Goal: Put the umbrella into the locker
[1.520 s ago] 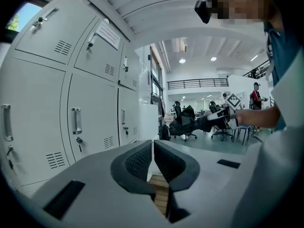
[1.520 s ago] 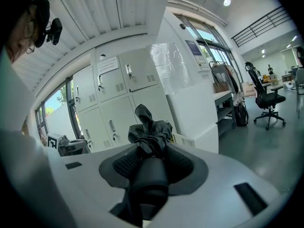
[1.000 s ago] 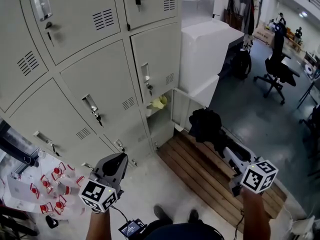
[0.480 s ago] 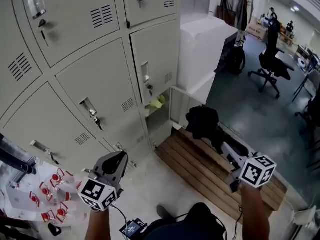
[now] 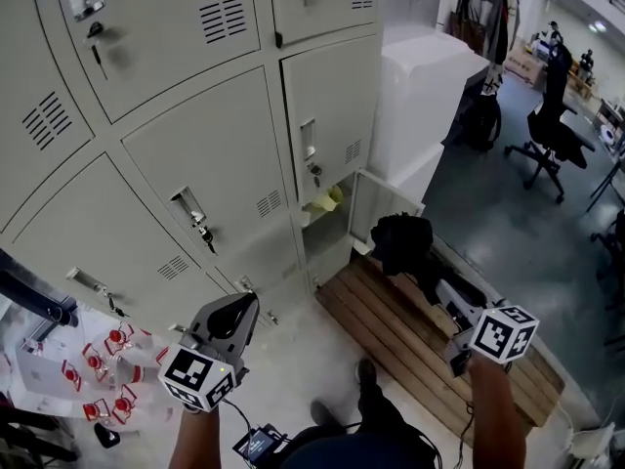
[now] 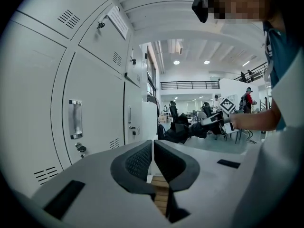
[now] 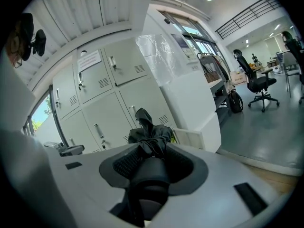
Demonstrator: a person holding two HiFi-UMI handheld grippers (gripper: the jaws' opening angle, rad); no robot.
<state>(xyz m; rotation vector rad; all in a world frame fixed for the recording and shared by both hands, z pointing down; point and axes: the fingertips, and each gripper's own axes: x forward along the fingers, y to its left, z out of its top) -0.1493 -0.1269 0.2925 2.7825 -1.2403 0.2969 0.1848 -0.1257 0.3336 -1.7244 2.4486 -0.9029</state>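
A folded black umbrella (image 5: 402, 244) sticks out ahead of my right gripper (image 5: 441, 298), which is shut on its handle end; in the right gripper view the umbrella (image 7: 150, 137) lies between the pads of that gripper (image 7: 153, 159). It points toward a low grey locker (image 5: 325, 225) whose door (image 5: 379, 209) stands open, with something yellow (image 5: 328, 201) inside. My left gripper (image 5: 238, 317) hangs lower left before closed locker doors, its jaws together with nothing held (image 6: 153, 149). The left gripper view also shows the umbrella (image 6: 182, 131) at mid right.
A slatted wooden platform (image 5: 422, 348) lies on the floor under the umbrella. A tall white cabinet (image 5: 428, 96) stands right of the lockers. An office chair (image 5: 553, 117) is far right. Red-and-white cups (image 5: 107, 360) sit at lower left. The person's foot (image 5: 367, 373) is below.
The head view has shifted, so the lockers sit further right and the open locker closer to the umbrella. Both grippers have moved a little; the right stays shut on the umbrella.
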